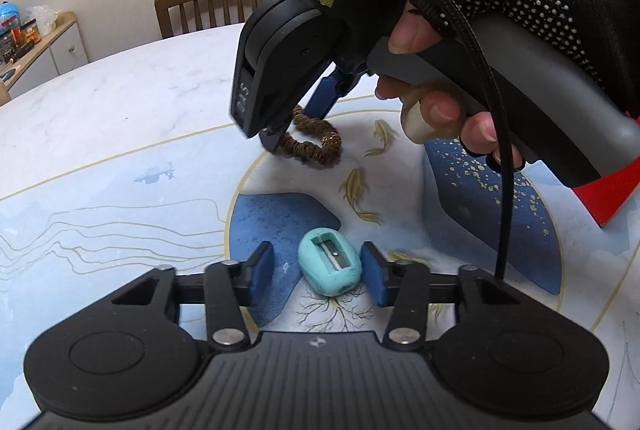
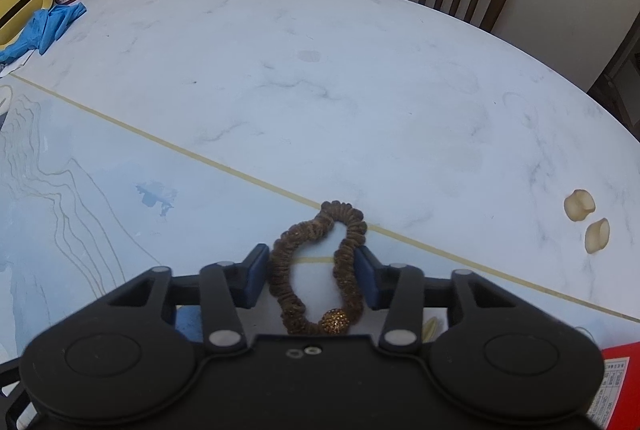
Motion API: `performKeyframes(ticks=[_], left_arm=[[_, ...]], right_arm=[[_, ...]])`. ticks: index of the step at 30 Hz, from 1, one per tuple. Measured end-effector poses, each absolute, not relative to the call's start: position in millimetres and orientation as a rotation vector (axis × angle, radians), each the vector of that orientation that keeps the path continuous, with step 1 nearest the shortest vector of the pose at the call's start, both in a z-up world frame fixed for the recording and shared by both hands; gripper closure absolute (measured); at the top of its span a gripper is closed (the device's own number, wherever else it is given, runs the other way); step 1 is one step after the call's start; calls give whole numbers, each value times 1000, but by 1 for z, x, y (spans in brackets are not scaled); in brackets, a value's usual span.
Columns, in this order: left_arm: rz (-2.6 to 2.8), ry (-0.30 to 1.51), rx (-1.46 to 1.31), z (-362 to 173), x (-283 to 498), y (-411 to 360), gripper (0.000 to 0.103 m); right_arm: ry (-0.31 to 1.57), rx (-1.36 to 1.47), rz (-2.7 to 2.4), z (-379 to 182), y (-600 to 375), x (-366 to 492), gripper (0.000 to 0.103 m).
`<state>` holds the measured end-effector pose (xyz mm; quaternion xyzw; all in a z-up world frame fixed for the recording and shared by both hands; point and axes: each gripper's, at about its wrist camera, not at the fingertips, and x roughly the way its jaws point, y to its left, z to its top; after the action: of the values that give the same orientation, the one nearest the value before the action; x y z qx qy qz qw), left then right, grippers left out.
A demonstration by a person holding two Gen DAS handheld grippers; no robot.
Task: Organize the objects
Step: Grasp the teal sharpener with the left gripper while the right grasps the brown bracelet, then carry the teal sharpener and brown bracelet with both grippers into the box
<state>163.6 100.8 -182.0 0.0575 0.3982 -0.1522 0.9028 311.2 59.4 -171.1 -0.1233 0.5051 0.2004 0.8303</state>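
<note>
Left hand-held gripper [image 1: 318, 272] brackets the sharpener [image 1: 330, 261], left pad clear. Right hand-held gripper [image 2: 311, 280] clamps the scrunchie [image 2: 316, 270], beyond the sharpener.

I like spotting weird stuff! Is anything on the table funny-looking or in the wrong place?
Two pale, shell-like bits lie loose near the table's right edge, like dropped crumbs; I cannot tell what they are. A blue cloth sits crumpled at the far left.

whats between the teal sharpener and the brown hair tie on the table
Only bare tabletop with painted gold fish between sharpener and hair tie, in the left wrist view.
</note>
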Motion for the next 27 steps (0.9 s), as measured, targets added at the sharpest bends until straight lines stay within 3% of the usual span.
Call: performKeyframes(ticks=[2, 5, 27], left_arm=[[-324, 828, 110, -181, 163, 102, 65], [-335, 835, 92, -181, 163, 104, 70], [-343, 861, 37, -153, 152, 118, 71]], right_arm=[[1075, -256, 417, -171, 59, 311, 80], [1064, -254, 401, -168, 57, 308, 86], [1012, -76, 415, -87, -26, 229, 87]])
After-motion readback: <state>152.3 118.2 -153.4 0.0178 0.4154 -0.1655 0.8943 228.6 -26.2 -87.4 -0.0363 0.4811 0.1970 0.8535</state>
